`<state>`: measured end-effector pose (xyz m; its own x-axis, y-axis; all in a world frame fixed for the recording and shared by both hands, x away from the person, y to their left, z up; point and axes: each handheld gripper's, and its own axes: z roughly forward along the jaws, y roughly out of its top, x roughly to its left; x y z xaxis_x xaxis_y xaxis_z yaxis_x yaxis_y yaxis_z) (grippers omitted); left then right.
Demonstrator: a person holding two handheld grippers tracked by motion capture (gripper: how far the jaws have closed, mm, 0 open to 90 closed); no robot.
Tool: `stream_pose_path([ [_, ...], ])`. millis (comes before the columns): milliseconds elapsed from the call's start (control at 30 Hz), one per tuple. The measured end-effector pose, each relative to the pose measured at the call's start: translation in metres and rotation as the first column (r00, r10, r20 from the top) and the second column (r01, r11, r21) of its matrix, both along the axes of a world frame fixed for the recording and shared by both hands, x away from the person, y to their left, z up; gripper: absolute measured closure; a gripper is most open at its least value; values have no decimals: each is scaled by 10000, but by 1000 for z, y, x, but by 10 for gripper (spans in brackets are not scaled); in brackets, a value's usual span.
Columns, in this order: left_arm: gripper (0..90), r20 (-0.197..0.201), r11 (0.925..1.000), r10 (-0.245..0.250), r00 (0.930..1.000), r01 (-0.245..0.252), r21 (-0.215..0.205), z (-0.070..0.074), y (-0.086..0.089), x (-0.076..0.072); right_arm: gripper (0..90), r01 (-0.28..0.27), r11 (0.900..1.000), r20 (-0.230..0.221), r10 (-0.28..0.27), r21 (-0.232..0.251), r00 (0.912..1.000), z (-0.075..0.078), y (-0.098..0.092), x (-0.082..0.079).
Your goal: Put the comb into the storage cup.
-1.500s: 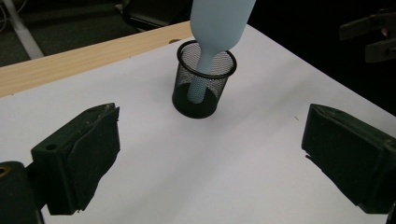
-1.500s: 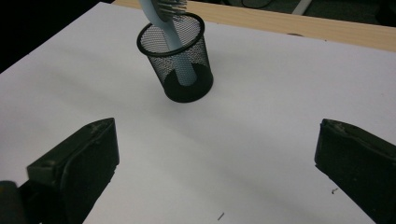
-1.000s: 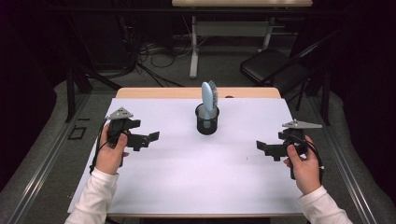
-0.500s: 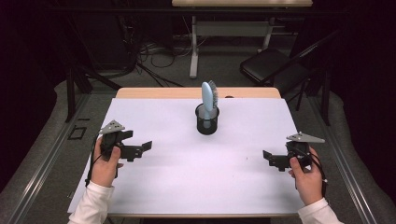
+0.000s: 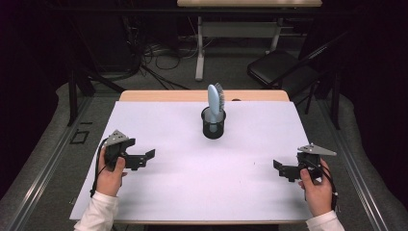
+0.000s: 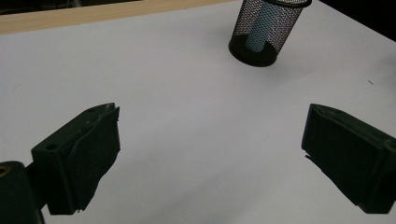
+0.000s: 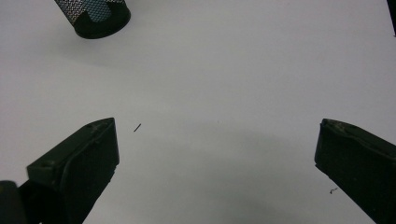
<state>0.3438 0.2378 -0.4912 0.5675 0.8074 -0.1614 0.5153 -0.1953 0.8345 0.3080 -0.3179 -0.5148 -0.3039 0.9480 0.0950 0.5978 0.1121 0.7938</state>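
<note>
A black mesh cup [image 5: 213,123] stands upright on the white table top [image 5: 202,183], slightly behind its middle. A light blue brush [image 5: 214,98] stands in it, bristles up. My left gripper [image 5: 146,157] hovers low at the left of the table, open with nothing between its jaws. Near the right edge my right gripper [image 5: 280,168] is open and empty as well. In the left gripper view, the cup [image 6: 266,32] is far ahead to the right of the left gripper [image 6: 210,121]. In the right gripper view, the cup [image 7: 95,16] is at the upper left, far from the right gripper [image 7: 217,128].
A strip of bare wood [image 5: 192,95] runs along the table's far edge. Behind the table on the floor are a dark chair [image 5: 281,67], cables [image 5: 149,57] and another table's white leg [image 5: 199,48]. A tiny dark speck [image 7: 137,127] lies on the white top.
Both hands have drawn their grippers back toward the near edge of the table, away from the cup. The jaws stay open, and the cup and brush have not moved.
</note>
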Motion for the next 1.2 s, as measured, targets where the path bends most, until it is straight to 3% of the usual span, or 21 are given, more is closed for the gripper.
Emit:
stream_pose_path([
  [400, 45, 259, 9999, 118, 9996, -117, -52, -7, 3, -1, 0, 49, 9999, 304, -54, 164, 9995, -7, -2, -3],
  [1200, 45, 379, 9995, 317, 9988, -319, 54, -17, 5, 0, 0, 125, 9999, 77, -126, 87, 9999, -22, -4, -4],
])
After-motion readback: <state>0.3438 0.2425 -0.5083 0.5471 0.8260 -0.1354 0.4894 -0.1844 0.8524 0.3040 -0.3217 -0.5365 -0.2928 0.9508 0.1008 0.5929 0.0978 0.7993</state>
